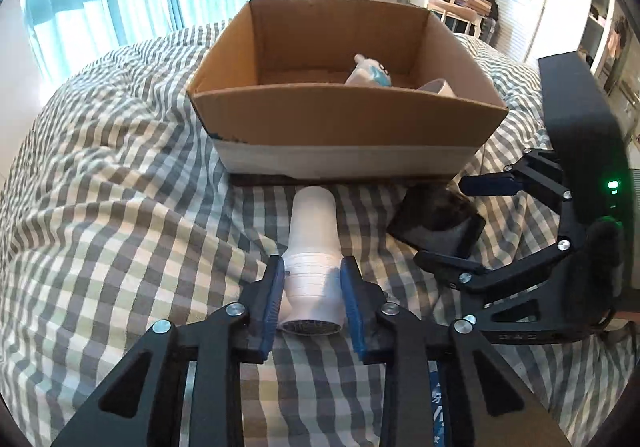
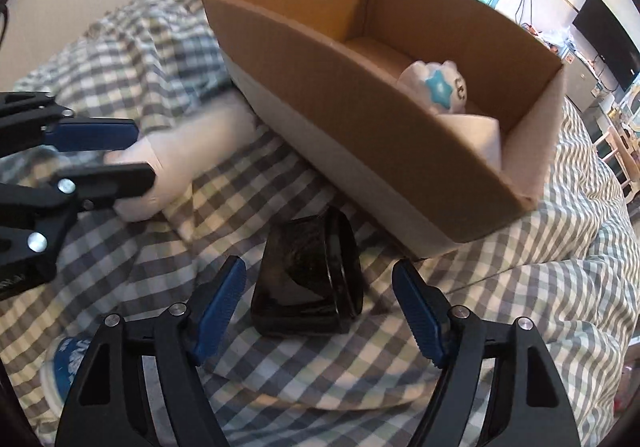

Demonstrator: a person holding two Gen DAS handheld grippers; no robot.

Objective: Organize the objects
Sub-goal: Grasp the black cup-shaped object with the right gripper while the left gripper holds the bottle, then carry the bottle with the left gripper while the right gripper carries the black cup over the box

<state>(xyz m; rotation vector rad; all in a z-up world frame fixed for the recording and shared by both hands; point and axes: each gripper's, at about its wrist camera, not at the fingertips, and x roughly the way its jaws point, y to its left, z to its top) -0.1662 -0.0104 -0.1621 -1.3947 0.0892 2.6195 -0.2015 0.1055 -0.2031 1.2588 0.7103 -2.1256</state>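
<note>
I see a bed covered in a rumpled grey, green and white checked quilt (image 1: 120, 175). On it, toward the far side, sits an open cardboard box (image 1: 344, 127). Just near of the box lies a stack of white cups (image 1: 314, 247) on its side, base pointing at the box. To its right, a dark glossy container (image 2: 308, 279) rests on the quilt, close to the box.

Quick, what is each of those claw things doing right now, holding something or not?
Left gripper: closed on the stack of white cups lying on the bed.
Right gripper: open, holding nothing, fingers either side of the black container.
</note>
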